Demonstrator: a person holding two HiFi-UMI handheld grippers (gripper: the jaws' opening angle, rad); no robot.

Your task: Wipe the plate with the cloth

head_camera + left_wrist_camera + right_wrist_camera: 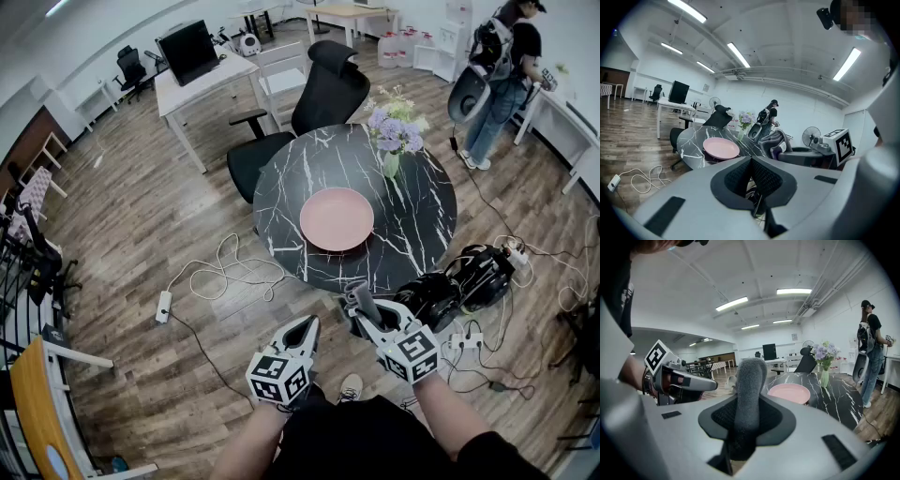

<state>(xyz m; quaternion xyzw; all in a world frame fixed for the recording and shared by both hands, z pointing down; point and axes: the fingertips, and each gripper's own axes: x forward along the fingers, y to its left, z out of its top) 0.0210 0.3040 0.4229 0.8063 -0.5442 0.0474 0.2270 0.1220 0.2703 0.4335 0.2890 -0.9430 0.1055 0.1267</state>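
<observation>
1. round pink plate (337, 218) sits mid black marble surface (422, 234), bare for wiping.
2. right gripper (366, 314) jaws clamp the rolled grey fuzzy cloth (749, 380), short of the plate, ready to wipe.
3. left gripper (306, 330) jaws shut on nothing, looks spare.

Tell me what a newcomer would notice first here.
A pink plate sits in the middle of the round black table, a vase of flowers at its far edge. Short of the table, the right gripper is shut on a grey cloth; the left gripper is shut, empty.
</observation>
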